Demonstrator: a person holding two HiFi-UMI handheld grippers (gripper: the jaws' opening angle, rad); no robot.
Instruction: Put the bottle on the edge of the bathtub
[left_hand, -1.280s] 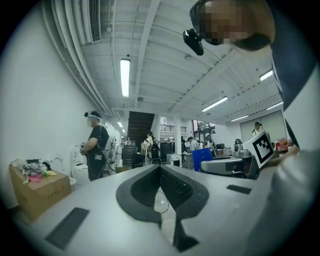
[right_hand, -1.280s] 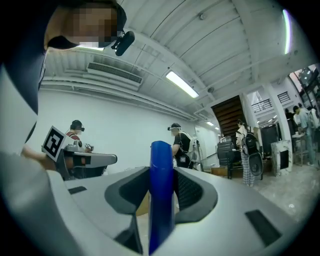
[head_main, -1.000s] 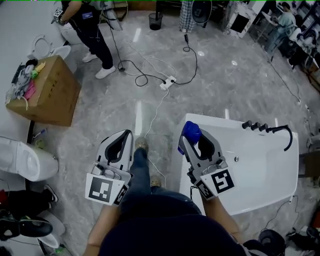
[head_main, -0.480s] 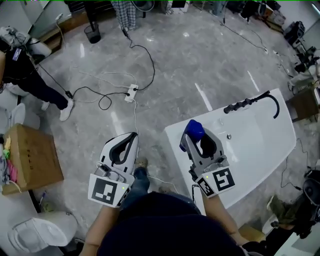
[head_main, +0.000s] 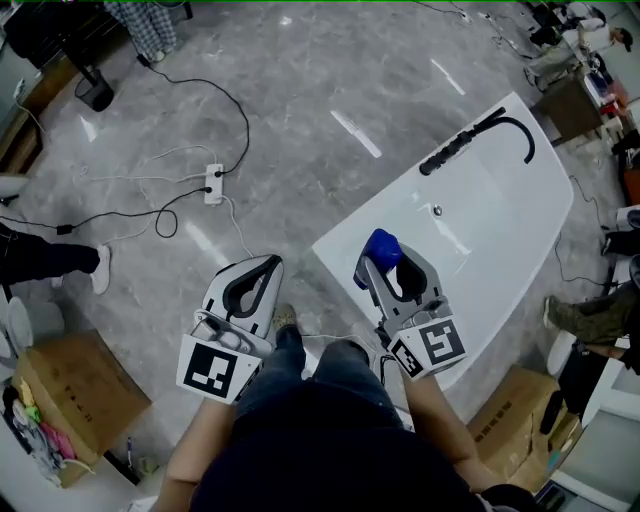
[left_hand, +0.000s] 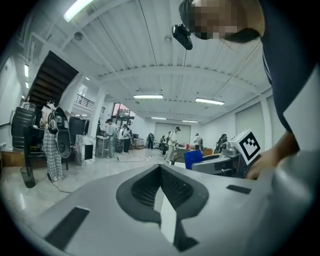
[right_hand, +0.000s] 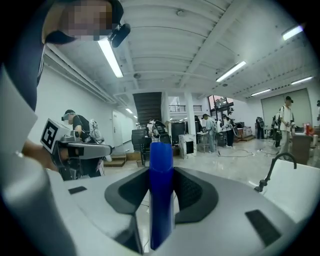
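The bottle (head_main: 380, 247) is standing upright, pinched by the right gripper (head_main: 388, 268) over the tub's (head_main: 340, 243) near edge, while the left gripper (head_main: 258, 275) is hanging pressed together, empty.

The bathtub rim (head_main: 368, 212) lies open, faucet (head_main: 470, 141) well apart.

The right gripper (head_main: 388, 268), low and right of centre, has its jaws closed on a blue bottle (head_main: 380, 247), which shows against the left rim of a white bathtub (head_main: 338, 255). The tub runs diagonally toward the upper right, where a black tap fitting (head_main: 478, 137) lies across its far end. The left gripper (head_main: 266, 268), low and left of centre, is over grey floor (head_main: 300, 120), its jaw tips together. A white power strip (head_main: 213, 183) with black cables lies at upper left. A cardboard box (head_main: 75, 385) sits at lower left.
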